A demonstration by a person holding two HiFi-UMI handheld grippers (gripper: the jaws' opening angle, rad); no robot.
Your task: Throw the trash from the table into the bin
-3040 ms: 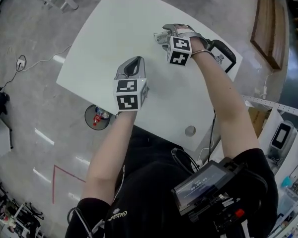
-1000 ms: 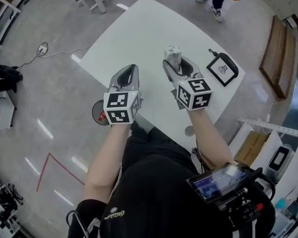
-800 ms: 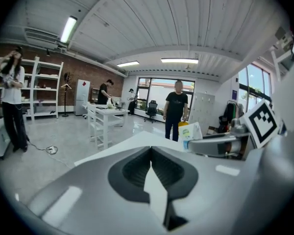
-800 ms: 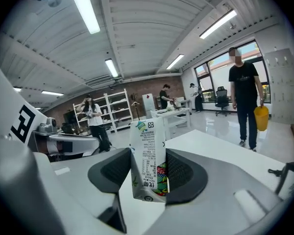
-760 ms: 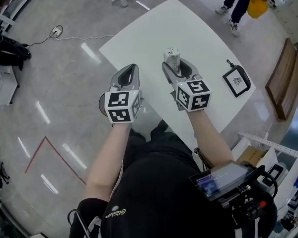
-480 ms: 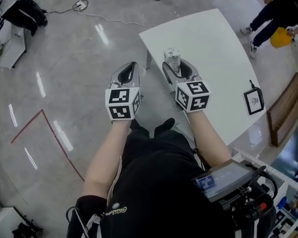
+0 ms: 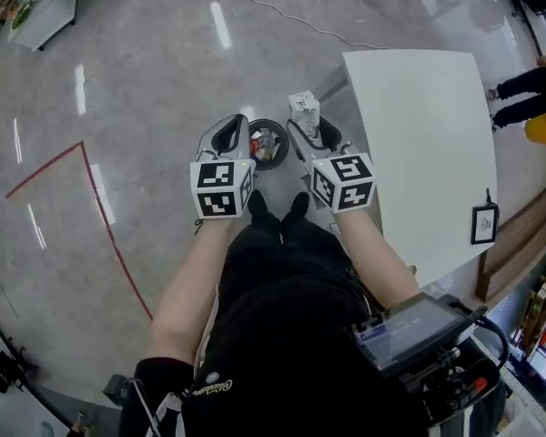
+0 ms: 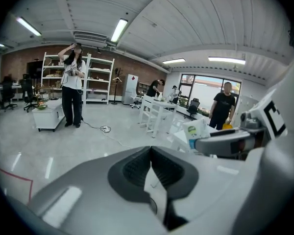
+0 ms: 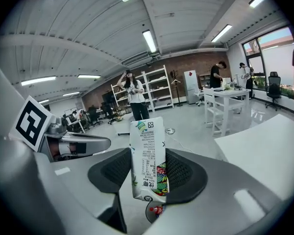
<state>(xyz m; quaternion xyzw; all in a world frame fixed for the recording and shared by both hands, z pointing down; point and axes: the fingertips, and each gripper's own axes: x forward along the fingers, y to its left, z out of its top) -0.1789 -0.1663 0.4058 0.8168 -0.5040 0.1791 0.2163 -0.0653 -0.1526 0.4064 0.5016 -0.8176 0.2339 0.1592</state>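
Held milk carton (image 7: 303, 107) upright, clamped in right gripper (image 7: 307, 126), above and just right of the floor bin (image 7: 275, 163). Hovered with left gripper (image 7: 232, 126) pinched together, empty, over bin's left edge. Seemingly reached the drop step; called next for centring over bin, then releasing.

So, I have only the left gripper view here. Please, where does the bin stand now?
Observer: In the head view the bin stands on the floor between the left gripper and the right gripper, just ahead of the person's shoes.
Operator: And is the carton really gripped, or only resting there?
Observer: Gripped. In the right gripper view the pads press on both sides of the carton.
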